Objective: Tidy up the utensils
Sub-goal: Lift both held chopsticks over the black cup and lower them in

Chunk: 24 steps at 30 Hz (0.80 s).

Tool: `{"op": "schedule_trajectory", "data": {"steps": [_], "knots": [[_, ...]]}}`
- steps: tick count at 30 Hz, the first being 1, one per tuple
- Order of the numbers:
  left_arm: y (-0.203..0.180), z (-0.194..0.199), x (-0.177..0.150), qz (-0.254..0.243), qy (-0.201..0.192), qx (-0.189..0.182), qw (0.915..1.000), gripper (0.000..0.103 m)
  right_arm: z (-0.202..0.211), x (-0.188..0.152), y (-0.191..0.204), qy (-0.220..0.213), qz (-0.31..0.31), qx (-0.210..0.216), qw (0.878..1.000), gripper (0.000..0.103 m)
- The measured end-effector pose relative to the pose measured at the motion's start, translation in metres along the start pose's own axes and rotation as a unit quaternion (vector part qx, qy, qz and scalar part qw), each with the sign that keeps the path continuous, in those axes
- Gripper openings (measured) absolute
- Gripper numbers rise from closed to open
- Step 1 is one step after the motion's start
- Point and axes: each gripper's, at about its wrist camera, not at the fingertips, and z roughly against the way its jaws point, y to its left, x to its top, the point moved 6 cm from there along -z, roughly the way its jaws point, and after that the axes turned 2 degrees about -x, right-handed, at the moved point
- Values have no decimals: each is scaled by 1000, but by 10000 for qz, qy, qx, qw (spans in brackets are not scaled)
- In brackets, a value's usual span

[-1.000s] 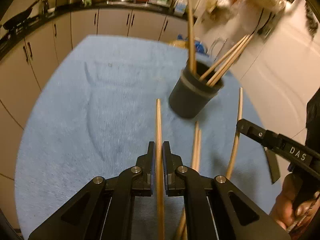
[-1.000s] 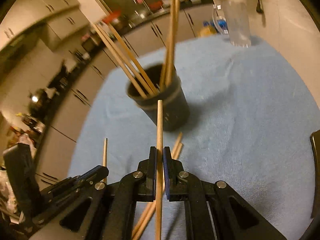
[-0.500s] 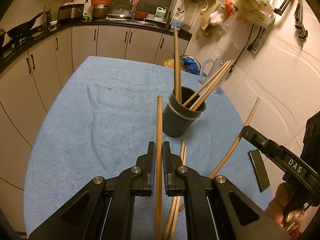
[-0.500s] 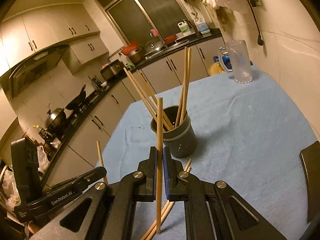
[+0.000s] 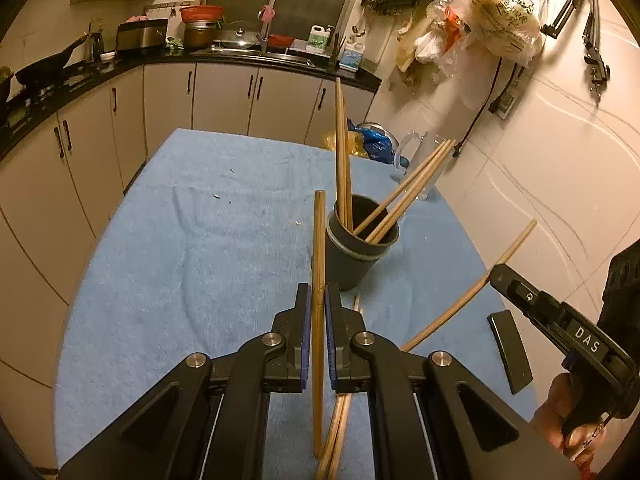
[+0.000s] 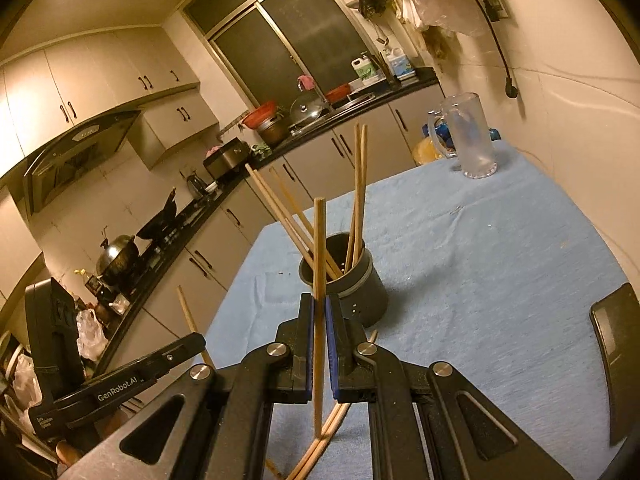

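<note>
Your counter [image 5: 168, 264] is covered in a blue towel-like cloth, filling the middle of both views. Cream cabinets [image 5: 224, 96] under a dark worktop curve along the upper left of each view, with a range hood [image 6: 80, 152] at the left of the right wrist view and a clear glass mug [image 6: 472, 136] standing at the counter's far corner, upper right.

Your left gripper [image 5: 317, 308] has its fingers [image 5: 303, 332] nearly together, clamped on a single wooden chopstick [image 5: 319, 248] that runs up the centre of the frame, its tip level with the holder's rim. Your right gripper [image 6: 319, 312] is likewise pinched narrow on its own chopstick [image 6: 319, 248], held nearly upright in front of the holder.

The dark round holder [image 5: 356, 252] stands on the cloth just right of centre in the left wrist view, with four chopsticks already inside, two upright and two leaning right. A loose pair [image 6: 320, 452] lies on the cloth at the bottom centre.
</note>
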Motion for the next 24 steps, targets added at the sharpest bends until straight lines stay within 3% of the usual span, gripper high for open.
{"op": "schedule_trajectory", "data": {"steps": [24], "knots": [[-5,8,25,-30,-209,-18,9998,6,18,21,-2,-260,-24,-9,9997,6]]}}
